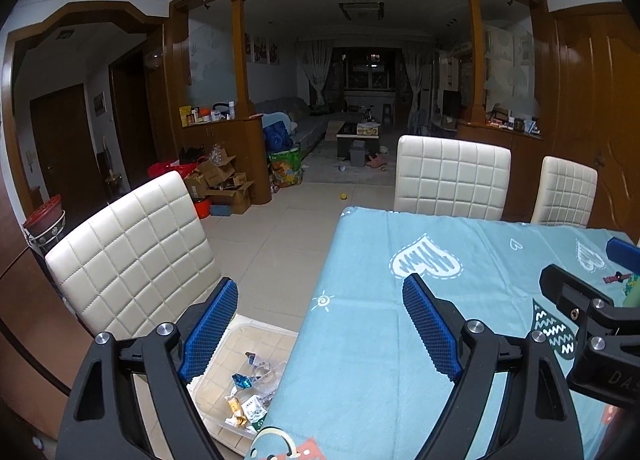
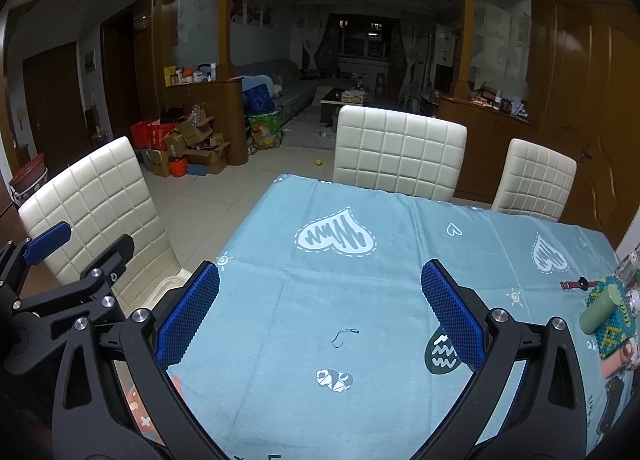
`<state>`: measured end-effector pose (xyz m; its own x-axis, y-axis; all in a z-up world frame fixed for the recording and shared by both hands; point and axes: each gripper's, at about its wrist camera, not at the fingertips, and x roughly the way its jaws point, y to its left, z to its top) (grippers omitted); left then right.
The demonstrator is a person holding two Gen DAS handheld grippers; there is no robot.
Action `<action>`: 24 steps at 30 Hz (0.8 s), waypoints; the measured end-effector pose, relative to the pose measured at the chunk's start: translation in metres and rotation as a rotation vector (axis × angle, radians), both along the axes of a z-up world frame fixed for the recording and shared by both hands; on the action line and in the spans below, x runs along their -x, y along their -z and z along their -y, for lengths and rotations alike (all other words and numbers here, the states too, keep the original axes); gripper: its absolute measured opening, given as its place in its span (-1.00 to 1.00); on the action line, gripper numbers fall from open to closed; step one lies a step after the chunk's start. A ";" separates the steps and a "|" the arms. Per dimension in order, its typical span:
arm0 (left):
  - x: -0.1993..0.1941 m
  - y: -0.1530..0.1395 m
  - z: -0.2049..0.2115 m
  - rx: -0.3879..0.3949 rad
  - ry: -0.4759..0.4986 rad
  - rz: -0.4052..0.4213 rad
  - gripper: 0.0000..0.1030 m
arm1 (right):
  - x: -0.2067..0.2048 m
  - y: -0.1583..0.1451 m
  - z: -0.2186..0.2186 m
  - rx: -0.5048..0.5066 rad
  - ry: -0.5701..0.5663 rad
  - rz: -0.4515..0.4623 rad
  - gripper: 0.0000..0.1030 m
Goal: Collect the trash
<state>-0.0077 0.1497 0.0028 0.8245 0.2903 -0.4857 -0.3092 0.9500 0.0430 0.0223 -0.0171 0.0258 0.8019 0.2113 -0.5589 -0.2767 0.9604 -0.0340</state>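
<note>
Both grippers — left gripper, right gripper — spread wide, empty; clear bin of wrappers below left; next, probably seek remaining trash — thread scrap just ahead of right gripper.

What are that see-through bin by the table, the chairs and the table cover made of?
Bin: likely clear plastic; wrappers show through its walls.
Chairs: cream leather or faux leather, going by the quilted squares and slight sheen.
Cover: soft matte blue fabric, printed with hearts.
</note>
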 end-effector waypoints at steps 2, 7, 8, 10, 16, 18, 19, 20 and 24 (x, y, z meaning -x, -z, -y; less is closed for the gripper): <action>-0.002 0.000 0.002 0.007 0.006 -0.001 0.60 | -0.001 0.000 0.002 0.001 0.005 0.002 0.94; -0.004 0.000 0.006 0.007 0.012 -0.002 0.60 | -0.004 0.001 0.005 0.006 0.011 0.002 0.94; -0.004 0.000 0.007 0.012 0.013 0.001 0.60 | -0.004 0.000 0.005 0.006 0.012 0.003 0.94; -0.005 0.000 0.008 0.016 0.014 -0.002 0.60 | -0.004 0.001 0.007 0.007 0.016 0.007 0.94; -0.007 0.000 0.014 0.012 0.039 -0.002 0.60 | -0.007 0.002 0.014 0.003 0.029 0.001 0.94; -0.009 0.001 0.015 0.010 0.043 -0.015 0.60 | -0.007 0.003 0.016 0.000 0.032 -0.003 0.94; -0.009 0.001 0.016 0.003 0.043 -0.020 0.60 | -0.007 0.003 0.016 -0.001 0.034 -0.005 0.94; -0.010 0.001 0.017 -0.001 0.043 -0.025 0.60 | -0.007 0.004 0.017 -0.001 0.035 -0.005 0.94; -0.014 0.003 0.018 0.008 0.053 -0.045 0.60 | -0.008 0.005 0.018 -0.006 0.037 -0.010 0.94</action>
<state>0.0059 0.1315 -0.0003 0.8157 0.2433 -0.5248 -0.2568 0.9653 0.0484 0.0304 -0.0347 0.0211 0.8036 0.1846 -0.5659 -0.2408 0.9702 -0.0255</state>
